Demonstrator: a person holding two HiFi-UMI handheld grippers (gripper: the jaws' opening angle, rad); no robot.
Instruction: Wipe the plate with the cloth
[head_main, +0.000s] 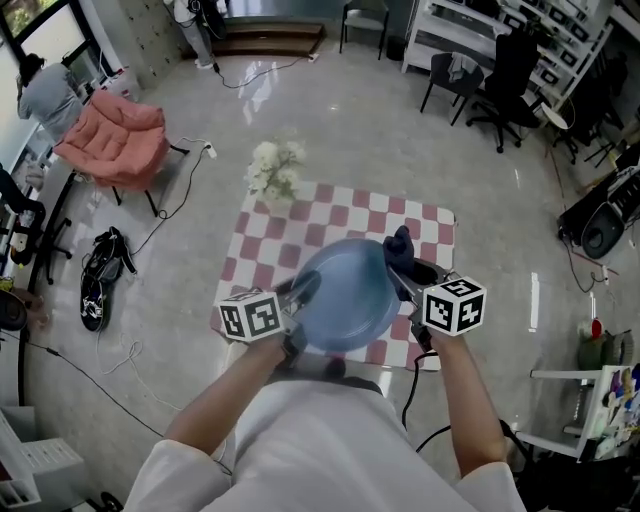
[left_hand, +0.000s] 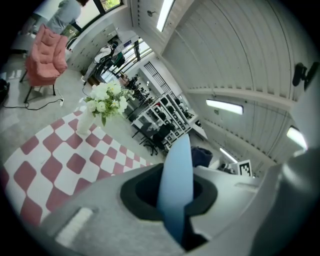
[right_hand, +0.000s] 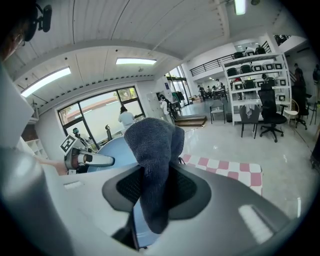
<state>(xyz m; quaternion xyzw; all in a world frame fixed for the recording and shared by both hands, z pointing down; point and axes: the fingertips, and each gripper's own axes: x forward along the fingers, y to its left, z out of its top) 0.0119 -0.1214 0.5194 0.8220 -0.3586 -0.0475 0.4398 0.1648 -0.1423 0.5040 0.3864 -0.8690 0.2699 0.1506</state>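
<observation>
step: wipe in hand | my left tongs (head_main: 303, 290) clamp the plate (head_main: 345, 300) rim; right tongs (head_main: 405, 270) pinch the cloth (head_main: 399, 243) | next, I judge: press cloth across plate face, rim held firm

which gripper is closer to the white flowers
Left. The left gripper, gripping the blue plate, is on the same side as the white flowers; the right gripper, with the cloth, is farther right.

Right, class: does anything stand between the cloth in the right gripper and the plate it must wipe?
Nothing visible does. The left gripper clamps the blue plate by its rim, and the right gripper holds the dark cloth at the plate's right edge, with no object between them.
</observation>
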